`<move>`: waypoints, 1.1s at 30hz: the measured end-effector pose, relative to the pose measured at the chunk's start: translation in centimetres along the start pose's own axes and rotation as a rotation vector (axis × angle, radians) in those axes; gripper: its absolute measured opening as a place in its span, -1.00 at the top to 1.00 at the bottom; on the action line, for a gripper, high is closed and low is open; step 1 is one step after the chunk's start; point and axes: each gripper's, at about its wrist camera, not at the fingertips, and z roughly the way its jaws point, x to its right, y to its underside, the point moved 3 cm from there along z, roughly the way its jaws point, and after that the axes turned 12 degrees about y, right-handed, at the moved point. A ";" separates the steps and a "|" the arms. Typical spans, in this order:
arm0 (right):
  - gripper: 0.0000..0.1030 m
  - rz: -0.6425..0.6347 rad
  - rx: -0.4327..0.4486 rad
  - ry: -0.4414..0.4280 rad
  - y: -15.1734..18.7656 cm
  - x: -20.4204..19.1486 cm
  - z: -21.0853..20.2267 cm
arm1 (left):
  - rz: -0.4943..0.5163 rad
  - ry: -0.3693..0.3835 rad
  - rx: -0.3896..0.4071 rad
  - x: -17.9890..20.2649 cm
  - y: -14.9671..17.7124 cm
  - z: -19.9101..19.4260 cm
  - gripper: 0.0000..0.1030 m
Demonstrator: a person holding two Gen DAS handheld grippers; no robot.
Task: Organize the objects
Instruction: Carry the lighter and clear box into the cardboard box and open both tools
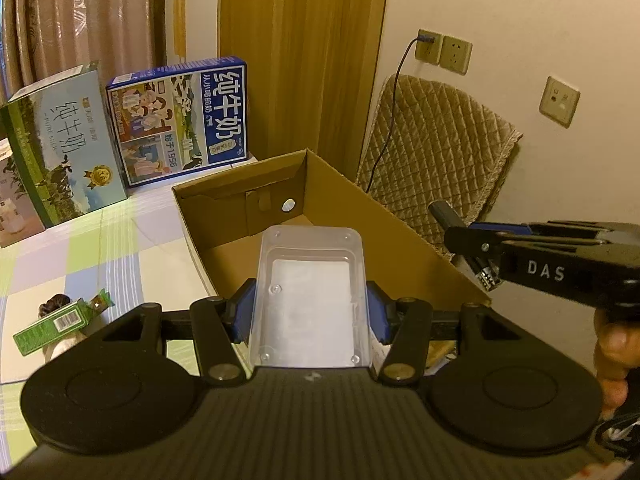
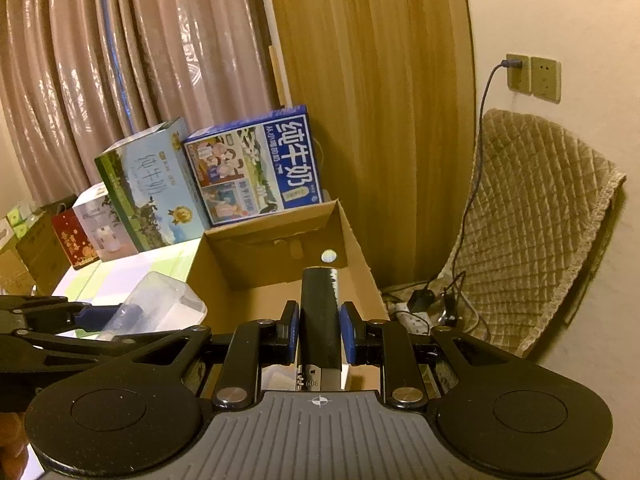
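Here the left gripper (image 1: 310, 314) has its jaws clenched on a clear plastic container (image 1: 310, 284), the blue pads (image 1: 245, 312) pressing its two long sides. The container is held upside down or on its base, which one I cannot tell; its far end reaches over the near rim of an open cardboard box (image 1: 360, 204). In the right wrist view the same container (image 2: 160, 306) shows at the left, beside the box's near-left corner.

The right gripper (image 2: 320, 334) is clamped tight on a slim black object (image 2: 318, 312) with a silvery band near its base; what it is cannot be made out. It points forward over the interior of the cardboard box (image 2: 360, 248), its tip near the round hole in the far wall. From the left wrist camera this gripper (image 1: 486, 258) enters from the right, above the box's right wall, with part of a hand (image 1: 612, 360) behind it.

The box stands on a surface (image 1: 120, 248) covered in a pastel checked cloth. Behind it stand two milk cartons, one blue (image 1: 184, 120) and one green (image 1: 64, 140). A small green packet (image 1: 60, 324) lies at the left on the cloth. To the right a quilted beige cushion (image 1: 436, 152) leans at the wall, with a cable (image 1: 394, 92) running up to a wall socket (image 1: 428, 46).
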 end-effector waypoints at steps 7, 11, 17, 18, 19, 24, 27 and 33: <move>0.63 0.024 -0.026 -0.013 -0.9 0.1 2.6 | -0.009 -0.004 -0.028 -1.5 -0.8 2.5 0.01; 0.63 0.041 -0.037 -0.012 -1.2 0.4 3.9 | -0.012 -0.005 -0.036 -2.3 -1.6 3.7 0.01; 0.63 0.053 -0.056 -0.009 -1.2 0.7 5.3 | -0.009 -0.001 -0.049 -2.9 -2.2 5.4 0.01; 0.63 0.056 -0.059 -0.007 -1.2 0.8 5.5 | -0.010 0.000 -0.051 -3.0 -2.2 5.7 0.01; 0.63 0.059 -0.062 -0.006 -1.2 0.9 5.6 | -0.011 -0.002 -0.052 -3.1 -2.2 6.0 0.01; 0.63 0.061 -0.068 -0.006 -1.1 0.9 5.9 | -0.027 -0.007 -0.050 -3.8 -2.5 6.9 0.00; 0.63 0.058 -0.069 -0.008 -1.1 0.9 5.9 | -0.035 -0.022 -0.046 -4.2 -2.6 7.1 -0.07; 0.63 0.056 -0.076 -0.012 -1.1 0.6 6.1 | -0.041 -0.027 -0.017 -4.8 -2.9 6.1 -0.17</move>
